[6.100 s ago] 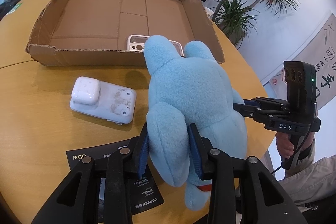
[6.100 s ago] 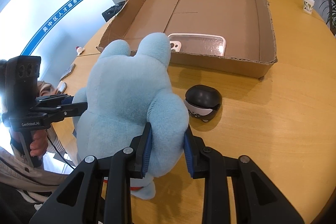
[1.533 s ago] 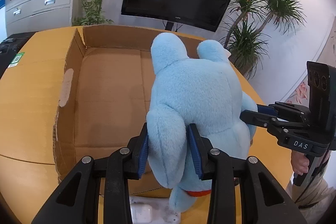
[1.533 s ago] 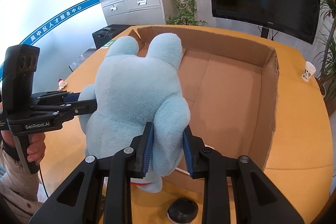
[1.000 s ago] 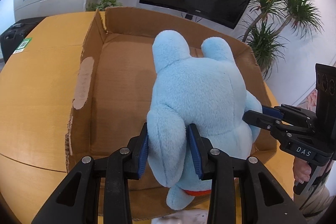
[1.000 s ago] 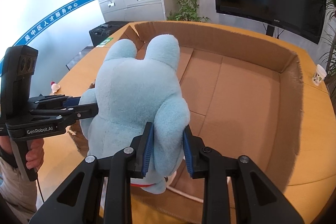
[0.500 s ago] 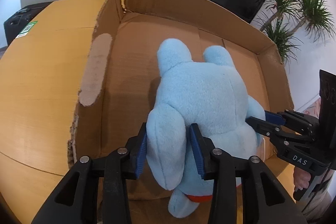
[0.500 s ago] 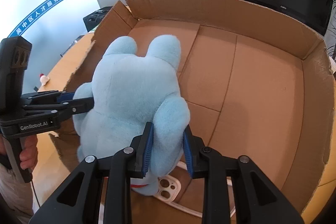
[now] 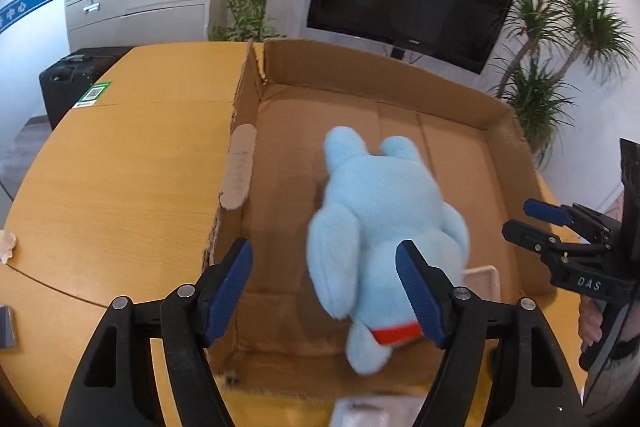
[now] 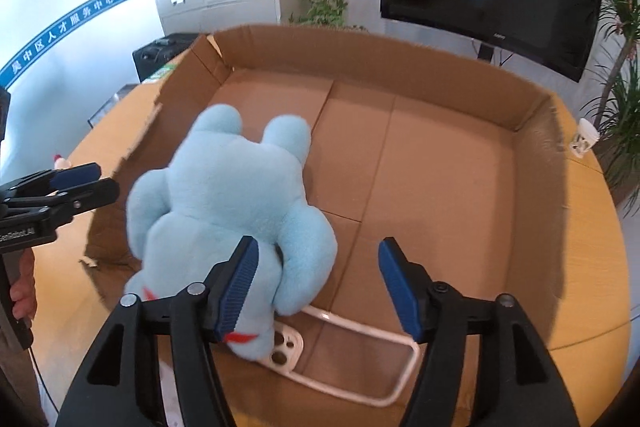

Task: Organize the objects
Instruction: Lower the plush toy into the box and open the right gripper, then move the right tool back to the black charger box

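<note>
Round wooden surface (image 9: 132, 163) carries open cardboard box (image 9: 496, 115), green QR sticker (image 9: 94, 94) at far left, paper cup (image 10: 585, 139) far right.

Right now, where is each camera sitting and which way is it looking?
Left wrist: on the left gripper, looking down into the cardboard box at the blue plush toy; its own open jaws show, with the right gripper beside.
Right wrist: on the right gripper, facing the same box from the other side; open jaws show, and a clear phone case.
Both share the toy, box and wall TV.
</note>
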A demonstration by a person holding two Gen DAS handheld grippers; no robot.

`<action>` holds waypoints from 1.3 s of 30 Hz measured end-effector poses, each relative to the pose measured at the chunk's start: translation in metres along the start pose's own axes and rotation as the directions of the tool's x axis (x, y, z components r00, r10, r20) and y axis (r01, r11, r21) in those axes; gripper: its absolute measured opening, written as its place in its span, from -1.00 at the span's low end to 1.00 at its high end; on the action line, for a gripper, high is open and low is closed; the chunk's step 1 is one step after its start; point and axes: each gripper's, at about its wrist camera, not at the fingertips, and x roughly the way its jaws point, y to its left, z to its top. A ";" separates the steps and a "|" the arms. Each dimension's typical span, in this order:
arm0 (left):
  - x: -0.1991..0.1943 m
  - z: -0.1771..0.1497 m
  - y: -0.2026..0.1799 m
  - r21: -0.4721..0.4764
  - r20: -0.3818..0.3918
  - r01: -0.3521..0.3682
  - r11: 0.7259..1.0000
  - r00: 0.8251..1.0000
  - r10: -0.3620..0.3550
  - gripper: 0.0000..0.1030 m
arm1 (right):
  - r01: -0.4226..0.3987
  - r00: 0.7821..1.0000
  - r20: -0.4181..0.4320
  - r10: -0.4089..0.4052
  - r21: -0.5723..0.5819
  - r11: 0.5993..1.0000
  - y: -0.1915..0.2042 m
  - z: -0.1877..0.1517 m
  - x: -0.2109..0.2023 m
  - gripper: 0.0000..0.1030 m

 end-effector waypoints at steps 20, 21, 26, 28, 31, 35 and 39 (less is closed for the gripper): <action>-0.100 -0.189 -0.007 -0.124 -0.155 0.186 0.975 0.966 -0.205 0.63 | -0.138 0.976 -0.191 0.108 -0.153 0.979 0.065 -0.147 -0.092 0.60; -0.099 -0.198 -0.007 -0.132 -0.168 0.190 0.973 0.963 -0.211 0.63 | -0.164 0.969 -0.208 0.133 -0.140 0.976 0.070 -0.158 -0.089 0.60; -0.094 -0.243 -0.007 -0.179 -0.223 0.211 0.961 0.943 -0.249 0.64 | -0.231 0.941 -0.270 0.206 -0.065 0.971 0.084 -0.192 -0.072 0.60; -0.088 -0.252 -0.006 -0.201 -0.238 0.213 0.956 0.936 -0.259 0.63 | -0.232 0.936 -0.283 0.212 -0.040 0.972 0.087 -0.201 -0.067 0.60; -0.080 -0.264 -0.004 -0.222 -0.257 0.202 0.954 0.932 -0.257 0.63 | -0.243 0.925 -0.300 0.234 0.008 0.970 0.094 -0.213 -0.060 0.60; -0.074 -0.271 -0.008 -0.210 -0.275 0.178 0.961 0.933 -0.233 0.63 | -0.254 0.914 -0.320 0.250 0.029 0.967 0.107 -0.223 -0.049 0.60; -0.071 -0.272 -0.010 -0.191 -0.281 0.164 0.968 0.936 -0.214 0.63 | -0.263 0.909 -0.325 0.262 0.042 0.964 0.114 -0.225 -0.044 0.60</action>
